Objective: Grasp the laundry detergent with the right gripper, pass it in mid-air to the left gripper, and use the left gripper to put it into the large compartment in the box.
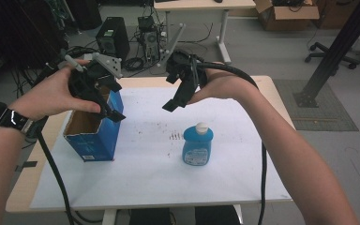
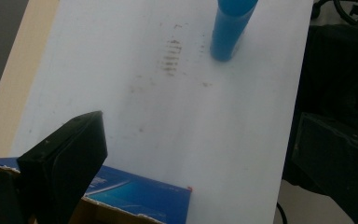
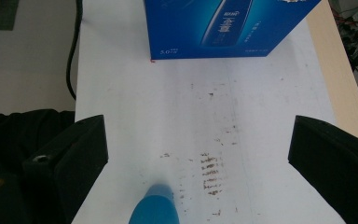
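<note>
Open-topped blue cardboard box (image 1: 95,133) standing upright at the left of the white sheet covering the table (image 1: 136,187), brown inside showing. Left gripper (image 1: 115,114) hovering right over the box's open top, jaws spread wide, nothing between them; one jaw above the box's near rim in the left gripper view. Right gripper (image 1: 171,104) raised above the sheet's middle, well apart from the box, jaws likewise spread and empty. Blue plastic bottle with a white cap (image 1: 198,144) upright on the sheet, below the right gripper and well right of the box. Brownish smudges (image 1: 174,136) between bottle and box. Nothing blocking either gripper.
</note>
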`<state>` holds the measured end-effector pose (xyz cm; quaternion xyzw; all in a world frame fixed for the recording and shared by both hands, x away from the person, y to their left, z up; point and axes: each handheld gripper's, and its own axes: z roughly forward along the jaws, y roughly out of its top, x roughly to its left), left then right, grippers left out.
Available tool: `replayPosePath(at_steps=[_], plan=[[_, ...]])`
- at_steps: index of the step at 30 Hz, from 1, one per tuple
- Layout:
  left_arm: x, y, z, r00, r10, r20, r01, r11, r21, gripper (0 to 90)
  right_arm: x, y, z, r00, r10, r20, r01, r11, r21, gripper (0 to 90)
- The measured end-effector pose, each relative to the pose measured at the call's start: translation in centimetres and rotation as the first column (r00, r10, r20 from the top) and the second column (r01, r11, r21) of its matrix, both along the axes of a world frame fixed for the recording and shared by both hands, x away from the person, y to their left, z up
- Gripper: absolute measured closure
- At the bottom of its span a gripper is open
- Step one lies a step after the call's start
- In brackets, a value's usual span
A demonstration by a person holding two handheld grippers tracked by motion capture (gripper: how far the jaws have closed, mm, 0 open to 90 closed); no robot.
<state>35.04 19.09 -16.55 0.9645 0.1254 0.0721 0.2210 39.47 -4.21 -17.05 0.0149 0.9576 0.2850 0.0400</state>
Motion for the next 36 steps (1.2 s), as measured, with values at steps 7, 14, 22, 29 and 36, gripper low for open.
replayPosePath(at_steps=[7,14,22,29,36], plan=[[-0.1,0.0,0.1,1.0000,0.001,-0.004,-0.001,1.0000,-0.008,3.3,-0.3,-1.2,0.5,0.9999,0.007,0.010,-0.007,0.999,0.040,4.1],[-0.1,-0.1,-0.1,0.9999,0.005,-0.010,-0.005,0.9999,-0.009,3.3,-0.4,-3.9,0.8,0.9996,-0.017,0.022,0.015,0.994,0.105,3.7],[-0.2,-0.1,-0.2,0.9999,0.010,-0.014,-0.010,0.9999,-0.012,3.3,-0.7,-7.3,0.5,0.9985,-0.049,0.026,0.044,0.982,0.186,3.0],[-0.2,-0.3,-0.5,0.9996,0.015,-0.022,-0.015,0.9998,-0.016,3.3,-0.8,-9.3,-0.3,0.9979,-0.062,0.017,0.057,0.975,0.217,2.7],[-0.2,-0.5,-0.8,0.9996,0.013,-0.026,-0.013,0.9998,-0.013,3.3,-1.0,-11.4,-1.4,0.9970,-0.077,0.004,0.074,0.964,0.256,2.1]])
